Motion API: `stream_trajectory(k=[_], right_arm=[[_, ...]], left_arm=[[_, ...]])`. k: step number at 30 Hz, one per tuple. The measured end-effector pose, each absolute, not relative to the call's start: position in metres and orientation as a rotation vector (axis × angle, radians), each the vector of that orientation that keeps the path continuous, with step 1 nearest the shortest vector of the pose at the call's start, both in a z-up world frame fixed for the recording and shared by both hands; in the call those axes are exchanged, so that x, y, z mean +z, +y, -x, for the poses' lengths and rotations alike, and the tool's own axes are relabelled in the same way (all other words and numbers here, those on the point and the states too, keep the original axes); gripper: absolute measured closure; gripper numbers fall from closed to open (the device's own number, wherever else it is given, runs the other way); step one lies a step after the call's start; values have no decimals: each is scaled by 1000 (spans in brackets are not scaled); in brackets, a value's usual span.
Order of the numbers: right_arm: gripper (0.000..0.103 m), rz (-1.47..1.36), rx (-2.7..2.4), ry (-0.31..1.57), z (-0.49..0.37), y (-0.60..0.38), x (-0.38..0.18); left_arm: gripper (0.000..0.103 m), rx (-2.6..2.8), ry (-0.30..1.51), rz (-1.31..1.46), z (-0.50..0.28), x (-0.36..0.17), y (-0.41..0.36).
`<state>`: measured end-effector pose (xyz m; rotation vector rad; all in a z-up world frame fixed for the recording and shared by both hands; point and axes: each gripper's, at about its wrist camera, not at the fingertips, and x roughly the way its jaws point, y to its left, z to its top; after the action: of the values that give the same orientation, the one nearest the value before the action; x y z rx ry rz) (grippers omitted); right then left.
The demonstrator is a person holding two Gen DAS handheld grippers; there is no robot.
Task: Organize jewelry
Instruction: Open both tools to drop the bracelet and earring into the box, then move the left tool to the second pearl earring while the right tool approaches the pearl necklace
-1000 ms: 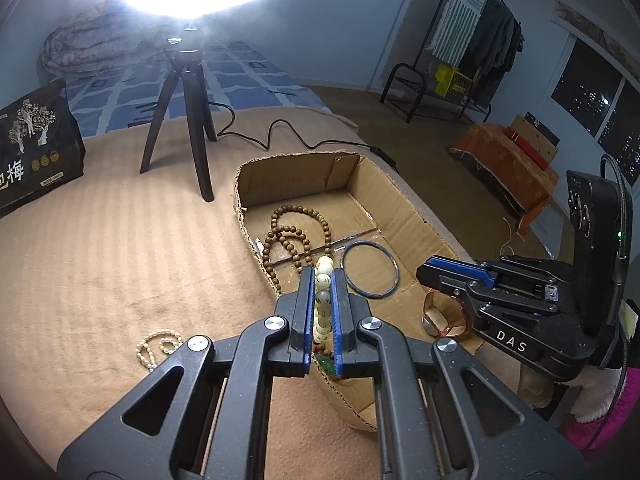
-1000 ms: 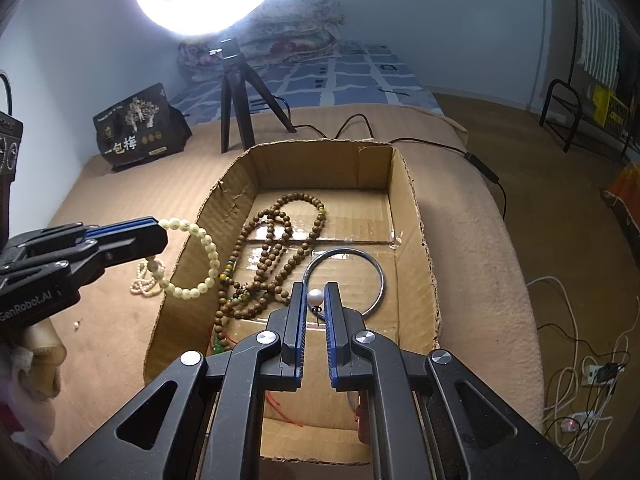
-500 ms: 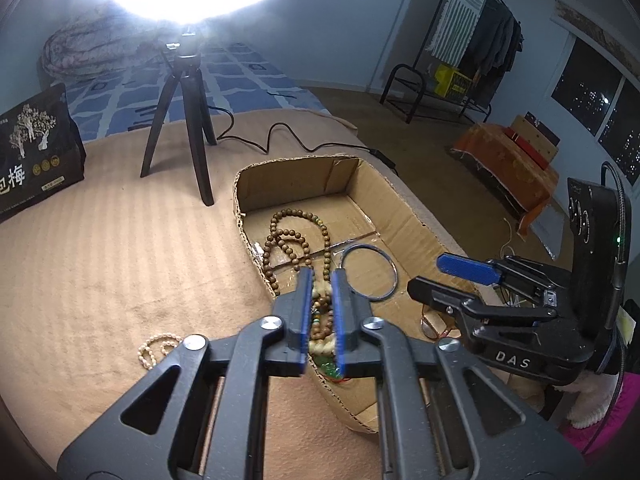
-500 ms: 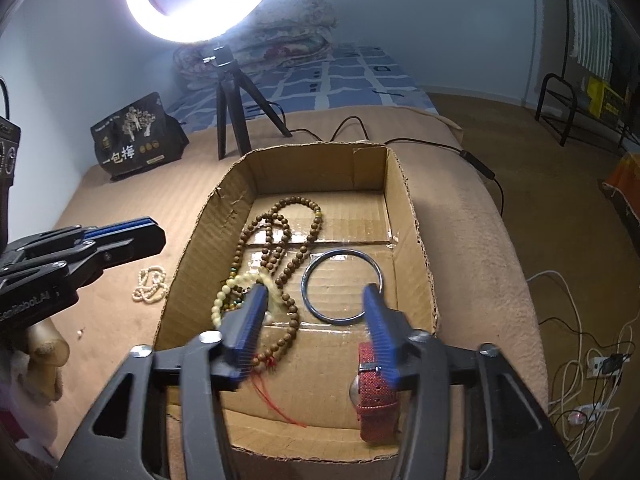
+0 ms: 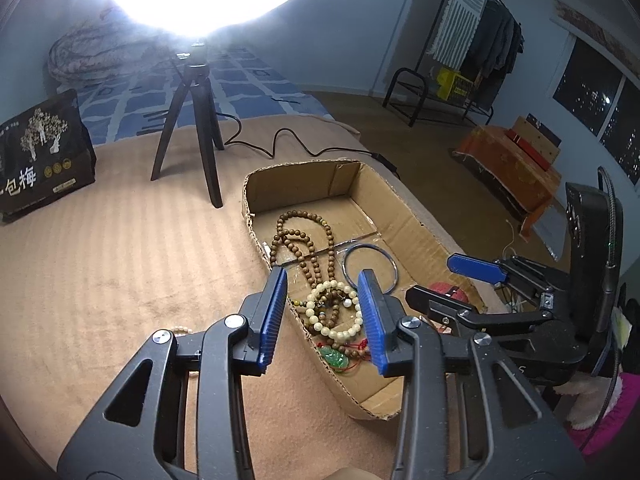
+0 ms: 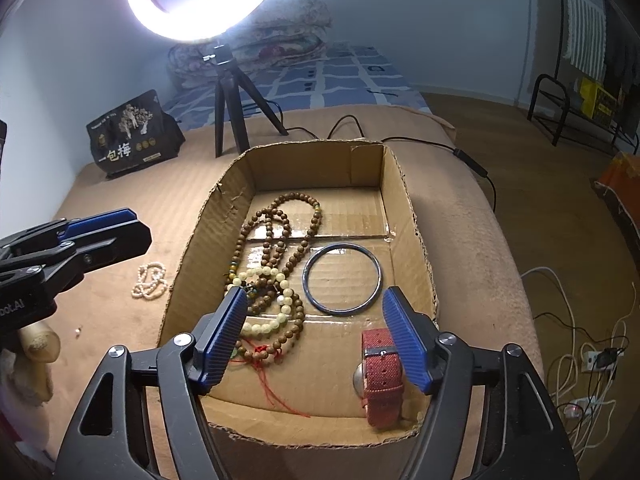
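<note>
An open cardboard box (image 6: 316, 168) lies on a tan blanket. In it are a brown bead necklace (image 6: 276, 216), a cream bead bracelet (image 6: 262, 326), a small white pearl piece (image 6: 282, 300), a metal bangle (image 6: 343, 312) and a red watch (image 6: 380, 372). A green pendant (image 5: 334, 358) lies at the near end. My left gripper (image 5: 323, 273) hangs over the box's left wall, its jaws opening above the cream bracelet (image 5: 344, 334) and touching nothing. My right gripper (image 6: 316, 294) is over the near end, jaws opening, nothing held.
A small pearl bracelet (image 6: 150, 284) lies on the blanket left of the box. Behind the box stand a ring light on a black tripod (image 6: 224, 120) and a black printed bag (image 6: 132, 136). A black cable (image 6: 472, 162) runs past the right side. Folded bedding lies farther back.
Both grippers were shut a second ago, the left on the cream bracelet, the right on the small pearl piece. Both have opened, and the two pieces now lie in the box.
</note>
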<state>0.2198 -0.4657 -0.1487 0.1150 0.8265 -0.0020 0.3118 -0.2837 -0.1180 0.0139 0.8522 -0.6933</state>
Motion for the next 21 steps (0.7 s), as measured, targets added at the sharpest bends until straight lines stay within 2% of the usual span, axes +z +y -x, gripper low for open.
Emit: stream_trajectory(k=[5,7,9,10,15,21], right_arm=[[33,-111,-4,829,-217,-462,-147],[33,-110,-6,829,-215,-460,-145],[32,-110,-7,829,-215,-459,-144],[32,-112,-6,831,-214,-457,-143],[26,-120,-1,829,-213,-449,-141],[26,-111,14,809,-210,-434,-137]], left_arm=[[65,-681,847,-12,-310,-115,-276],[51,-674,841,-6,-309,-113,-270],[41,-669,831,3,-309,-112,-263],[40,-660,824,4,-309,-112,-259],[40,-603,832,-4,-312,-114,-234],[40,-536,861,-6,-314,-122,-194]])
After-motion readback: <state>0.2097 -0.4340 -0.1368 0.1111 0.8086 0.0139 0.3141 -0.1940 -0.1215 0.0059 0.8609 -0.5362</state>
